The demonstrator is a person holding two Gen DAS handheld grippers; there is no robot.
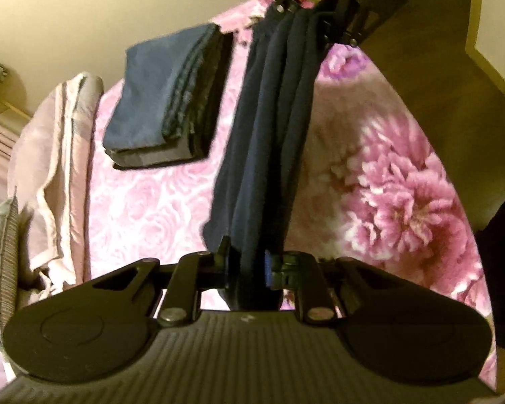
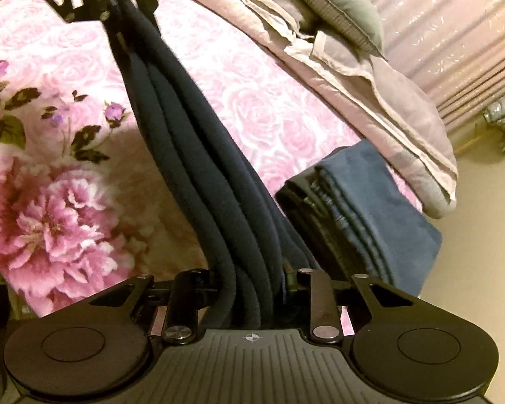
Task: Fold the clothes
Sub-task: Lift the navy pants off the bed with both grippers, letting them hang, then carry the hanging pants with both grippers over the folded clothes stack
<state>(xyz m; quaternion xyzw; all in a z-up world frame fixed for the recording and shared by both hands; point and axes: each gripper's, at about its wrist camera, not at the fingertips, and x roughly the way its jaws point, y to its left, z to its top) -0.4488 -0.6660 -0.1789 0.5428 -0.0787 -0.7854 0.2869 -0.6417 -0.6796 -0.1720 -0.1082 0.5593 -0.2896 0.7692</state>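
A dark navy garment [image 1: 269,118], bunched into long thick folds, hangs stretched between my two grippers above the bed. In the left wrist view my left gripper [image 1: 252,262] is shut on one end of it, and my right gripper [image 1: 314,6] clamps the far end at the top. The right wrist view shows the same from the other side: my right gripper [image 2: 252,279] is shut on the navy garment [image 2: 198,151], with my left gripper [image 2: 118,6] pinching its far end. The cloth sags slightly and sits off the blanket.
A stack of folded blue and dark clothes [image 1: 171,101] [image 2: 363,212] lies on the pink floral blanket [image 1: 387,185] near the bed's edge. A folded pale duvet [image 2: 370,77] and a grey pillow [image 2: 333,0] lie at the head. Floor borders the bed.
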